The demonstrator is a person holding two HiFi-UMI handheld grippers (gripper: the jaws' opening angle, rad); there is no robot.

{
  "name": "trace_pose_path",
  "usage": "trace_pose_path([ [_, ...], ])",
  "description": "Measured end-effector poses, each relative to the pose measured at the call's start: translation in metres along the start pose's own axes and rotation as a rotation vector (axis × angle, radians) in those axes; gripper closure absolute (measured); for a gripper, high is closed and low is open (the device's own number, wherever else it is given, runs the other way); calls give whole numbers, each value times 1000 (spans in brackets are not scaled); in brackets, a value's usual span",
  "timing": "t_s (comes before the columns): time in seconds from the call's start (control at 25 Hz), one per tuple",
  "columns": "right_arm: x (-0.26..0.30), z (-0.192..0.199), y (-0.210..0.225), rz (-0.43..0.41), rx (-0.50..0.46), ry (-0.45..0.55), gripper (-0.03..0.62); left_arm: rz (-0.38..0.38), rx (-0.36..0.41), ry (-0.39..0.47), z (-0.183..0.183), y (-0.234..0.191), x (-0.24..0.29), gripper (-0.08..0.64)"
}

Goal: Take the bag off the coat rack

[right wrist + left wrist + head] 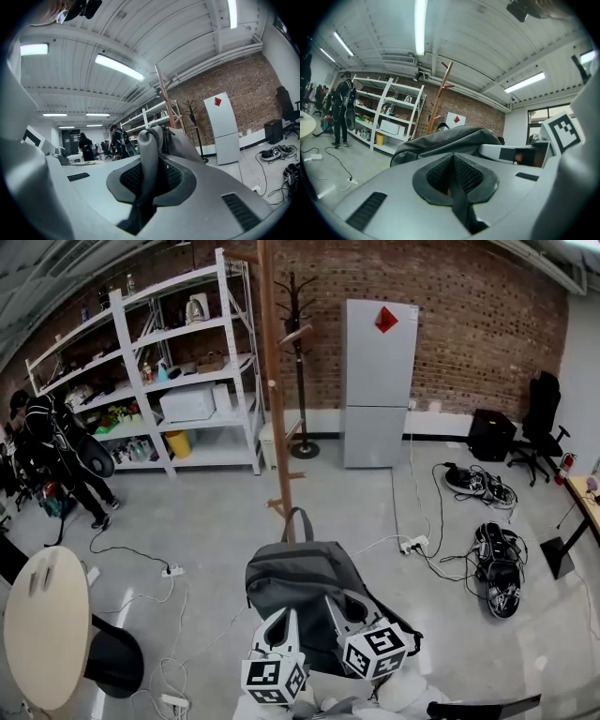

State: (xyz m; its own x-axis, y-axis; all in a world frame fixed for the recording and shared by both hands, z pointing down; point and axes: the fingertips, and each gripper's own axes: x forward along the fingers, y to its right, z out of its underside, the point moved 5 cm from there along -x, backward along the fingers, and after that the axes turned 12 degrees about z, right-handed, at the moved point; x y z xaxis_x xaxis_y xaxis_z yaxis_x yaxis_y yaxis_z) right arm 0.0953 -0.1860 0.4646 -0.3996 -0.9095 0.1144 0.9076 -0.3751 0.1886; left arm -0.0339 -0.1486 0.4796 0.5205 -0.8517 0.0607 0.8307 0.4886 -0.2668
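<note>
Near the bottom of the head view, a grey backpack point(300, 582) sits between the two claws. It is just in front of the tall wooden coat rack point(275, 381), and its top loop is right by the pole. I cannot tell if the loop touches the pole or a peg.

The left claw point(281, 617) is closed tight on a dark strap point(457, 201) of the backpack. In the left gripper view the strap runs between the two black pads, and the round grey body of the bag shows just past them. The right claw point(342, 601) is closed too. In the right gripper view it pinches a grey strap point(147, 154) that stands up from between its pads and bends over at the top.

Far back there is a red brick wall point(469, 306). A tall white fridge point(378, 381) with a red diamond on it stands against the wall. A dark coat stand point(300, 362) is just left of the fridge. White shelves point(187, 371) full of small things are on the far left, with a white microwave point(187, 404) on one shelf. A person in black point(47, 456) stands by the shelves. A round tabletop point(47, 624) is near, on the left. White cables and a power strip point(412, 545) lie on the grey floor to the right.
</note>
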Motion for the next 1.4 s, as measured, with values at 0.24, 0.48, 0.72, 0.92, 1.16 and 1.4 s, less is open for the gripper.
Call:
trace_pose_path([
  [0.24,-17,4,-2,1,14,-9,555,1,8,9,0,14,-13,558],
  [0.48,-27,11,-14,4,42,-19,555,9,8,15,-2,13,-22,558],
  [0.72,-23,14,-24,32,56,-12,555,24,21,23,-8,5,-28,558],
  [0.92,-19,14,-28,42,58,-9,555,19,17,26,-11,-3,-32,558],
  [1.16,-17,14,-31,40,45,-6,555,5,5,36,-12,-9,-37,558],
  [1.4,-16,14,-31,38,30,-12,555,9,4,40,-13,-10,-35,558],
])
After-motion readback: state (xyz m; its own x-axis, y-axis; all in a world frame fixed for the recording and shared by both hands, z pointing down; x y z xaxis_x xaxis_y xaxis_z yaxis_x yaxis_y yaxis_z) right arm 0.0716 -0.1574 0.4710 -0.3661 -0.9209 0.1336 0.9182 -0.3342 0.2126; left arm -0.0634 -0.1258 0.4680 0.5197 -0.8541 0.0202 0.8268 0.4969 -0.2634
